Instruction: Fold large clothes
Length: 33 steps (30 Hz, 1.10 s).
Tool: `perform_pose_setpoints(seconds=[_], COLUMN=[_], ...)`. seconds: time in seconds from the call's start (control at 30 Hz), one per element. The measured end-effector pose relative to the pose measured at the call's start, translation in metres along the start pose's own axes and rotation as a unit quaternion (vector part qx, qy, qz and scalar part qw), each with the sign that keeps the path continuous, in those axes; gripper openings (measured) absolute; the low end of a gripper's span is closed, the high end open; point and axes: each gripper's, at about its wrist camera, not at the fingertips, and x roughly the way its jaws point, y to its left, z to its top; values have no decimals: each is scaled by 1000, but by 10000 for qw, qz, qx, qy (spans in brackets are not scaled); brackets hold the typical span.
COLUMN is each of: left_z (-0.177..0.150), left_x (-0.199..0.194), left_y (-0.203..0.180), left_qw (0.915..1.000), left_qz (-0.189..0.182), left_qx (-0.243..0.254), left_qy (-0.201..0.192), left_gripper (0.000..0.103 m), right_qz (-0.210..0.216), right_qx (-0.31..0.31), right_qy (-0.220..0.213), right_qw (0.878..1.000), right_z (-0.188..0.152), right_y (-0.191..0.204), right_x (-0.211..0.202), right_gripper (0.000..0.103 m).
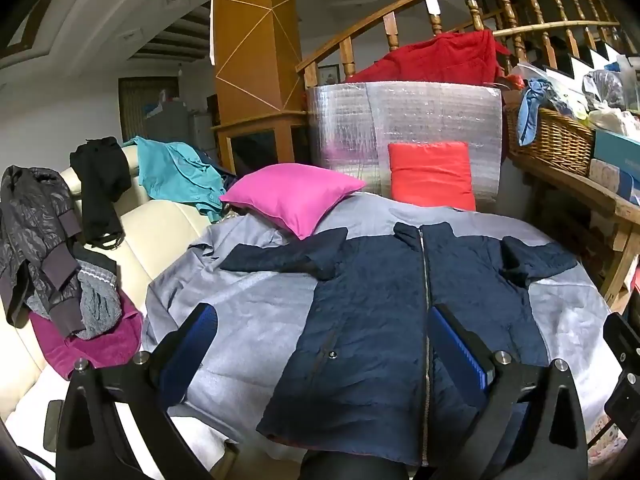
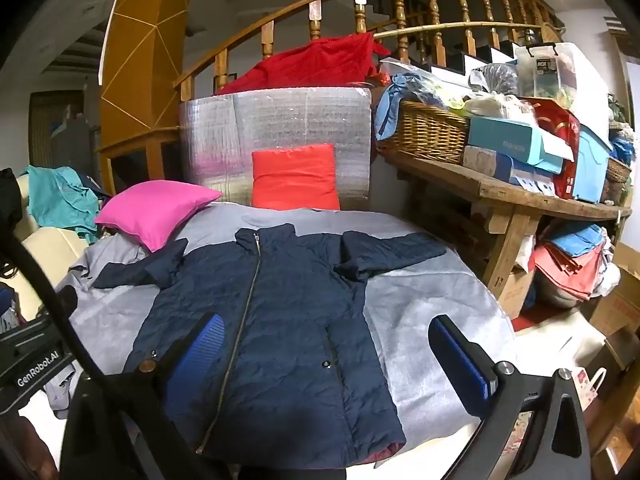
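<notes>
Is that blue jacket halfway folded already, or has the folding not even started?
Not started. Done: the navy jacket lies flat and zipped on the grey sheet, sleeves spread out to both sides. In hand: nothing; the left gripper and right gripper both hover open above its lower half. Left: every fold, sleeves and body, plus perhaps the clothes heaped on the cream sofa.
</notes>
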Motion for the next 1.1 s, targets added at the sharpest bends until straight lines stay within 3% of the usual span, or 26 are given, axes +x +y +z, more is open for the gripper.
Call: perform_pose_setpoints(seconds=[0.57,1.1], left_z=[-2,-3], left_x=[3,6], left_y=[8,14], left_qw=[9999,9997], left_qz=[144,168], left_qx=[-44,-124], left_qy=[57,97], left_gripper=[103,103], right_qz=[143,147], right_qx=[116,5], right_qy=[216,23], right_qw=[9996,9999], right_z=[-1,-3], right_y=[-2,2], right_x=[5,5], right_gripper=[103,103])
